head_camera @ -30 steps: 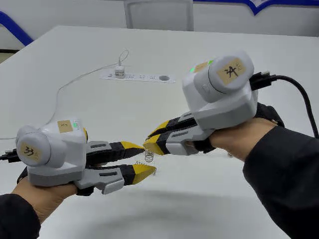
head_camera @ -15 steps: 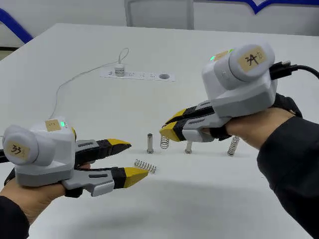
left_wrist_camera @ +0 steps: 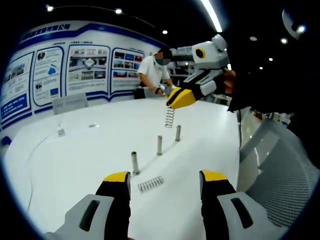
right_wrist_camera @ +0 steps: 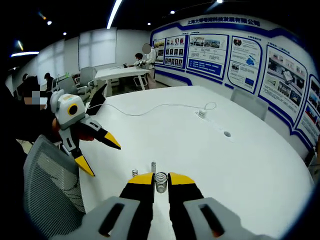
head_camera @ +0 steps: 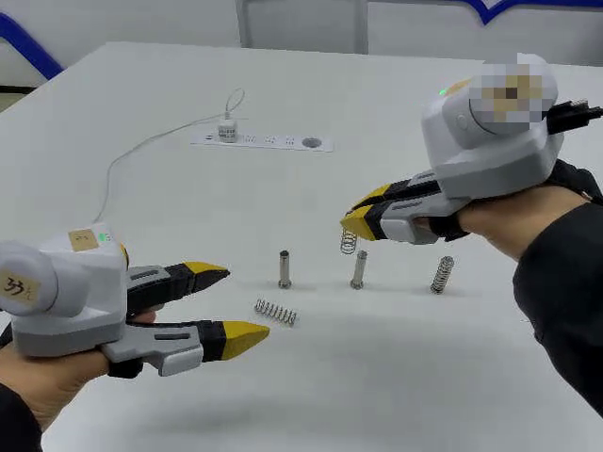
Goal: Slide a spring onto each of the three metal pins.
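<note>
Spring hangs upright from my right tool, whose jaws are closed on its top coils. It dangles clear of the tabletop, just behind the middle pin and not touching it. In the right gripper view the coil sits pinched between my two yellow tips.

A loose spring lies on its side near the left pin. It is just ahead of my left tool, which is wide open and holds nothing. The right pin already carries a coil, so I judge one of three done.

These springs look light and made of thin wire. I expect them to give under a squeeze, bow sideways if pushed off-axis, and pop out of the tips if nipped too hard. The one lying down will likely roll when nudged.

I'd take hold across the coils near one end, gently. That leaves the other end open and free to drop straight over a pin's top.
</note>
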`<state>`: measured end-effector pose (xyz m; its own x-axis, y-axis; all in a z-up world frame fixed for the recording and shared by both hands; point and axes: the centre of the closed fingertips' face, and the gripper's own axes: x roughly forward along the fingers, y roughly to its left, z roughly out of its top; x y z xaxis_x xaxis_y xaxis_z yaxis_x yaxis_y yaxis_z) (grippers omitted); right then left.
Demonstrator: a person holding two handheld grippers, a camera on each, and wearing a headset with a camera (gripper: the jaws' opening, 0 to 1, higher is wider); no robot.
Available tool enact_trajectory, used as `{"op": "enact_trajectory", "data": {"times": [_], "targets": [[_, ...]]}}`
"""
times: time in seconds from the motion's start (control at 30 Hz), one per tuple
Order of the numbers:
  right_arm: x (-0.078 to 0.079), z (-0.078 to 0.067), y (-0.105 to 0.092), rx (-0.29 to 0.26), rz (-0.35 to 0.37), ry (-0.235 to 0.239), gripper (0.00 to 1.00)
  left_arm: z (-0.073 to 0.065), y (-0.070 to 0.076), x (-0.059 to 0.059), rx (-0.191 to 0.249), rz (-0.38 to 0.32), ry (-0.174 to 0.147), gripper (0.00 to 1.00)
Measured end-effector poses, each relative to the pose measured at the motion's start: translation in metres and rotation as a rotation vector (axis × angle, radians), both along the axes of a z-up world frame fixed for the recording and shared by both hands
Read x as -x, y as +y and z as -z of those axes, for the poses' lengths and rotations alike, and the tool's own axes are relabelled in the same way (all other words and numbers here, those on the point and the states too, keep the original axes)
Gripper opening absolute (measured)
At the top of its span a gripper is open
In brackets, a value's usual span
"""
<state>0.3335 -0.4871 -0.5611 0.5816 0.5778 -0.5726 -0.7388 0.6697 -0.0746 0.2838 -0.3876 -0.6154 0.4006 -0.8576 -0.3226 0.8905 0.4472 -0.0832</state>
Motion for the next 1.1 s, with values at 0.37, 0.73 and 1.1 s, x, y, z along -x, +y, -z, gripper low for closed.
{"op": "enact_trajectory", "data": {"times": [0.37,0.73,1.1], "targets": [[-0.019,0.017,-0.016,0.013,0.08,0.014,0.11,0.002,0.002,0.0,-0.005,-0.004,0.008,0.59],[-0.03,0.034,-0.024,0.003,0.119,0.049,0.11,0.003,0.004,-0.001,-0.009,-0.007,0.015,0.59],[-0.035,0.042,-0.026,0.003,0.132,0.06,0.11,0.005,0.006,-0.001,-0.012,-0.01,0.022,0.59]]}}
